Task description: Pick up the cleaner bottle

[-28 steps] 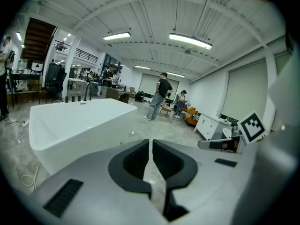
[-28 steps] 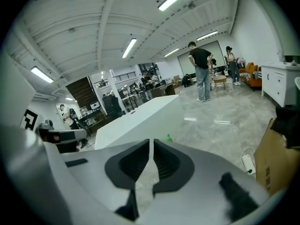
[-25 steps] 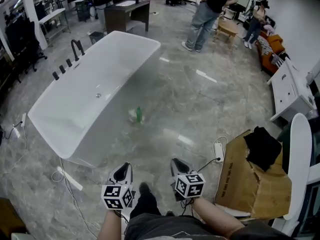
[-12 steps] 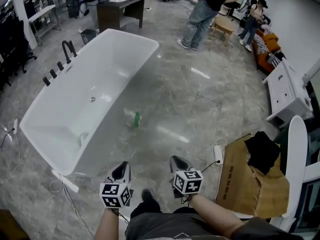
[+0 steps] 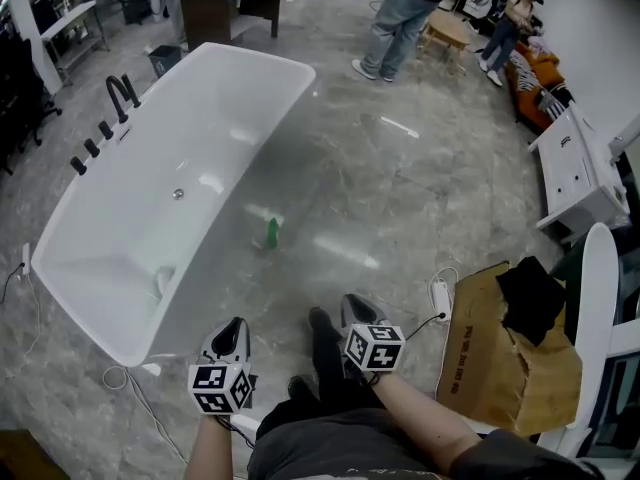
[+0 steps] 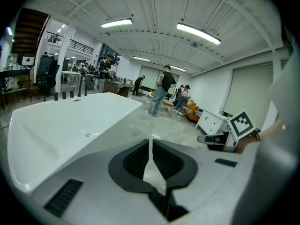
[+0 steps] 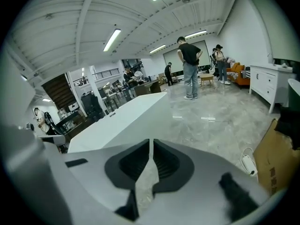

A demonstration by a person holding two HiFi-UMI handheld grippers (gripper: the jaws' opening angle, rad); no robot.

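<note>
Flanking cleaner bottle [image 5: 272, 233] — bathtub [image 5: 262, 56], cardboard box [image 5: 500, 368].

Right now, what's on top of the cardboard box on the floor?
A black bundle, perhaps cloth or a bag, lies on top of the cardboard box, near its far corner. It covers the box's top there, and nothing inside the box can be seen.
</note>
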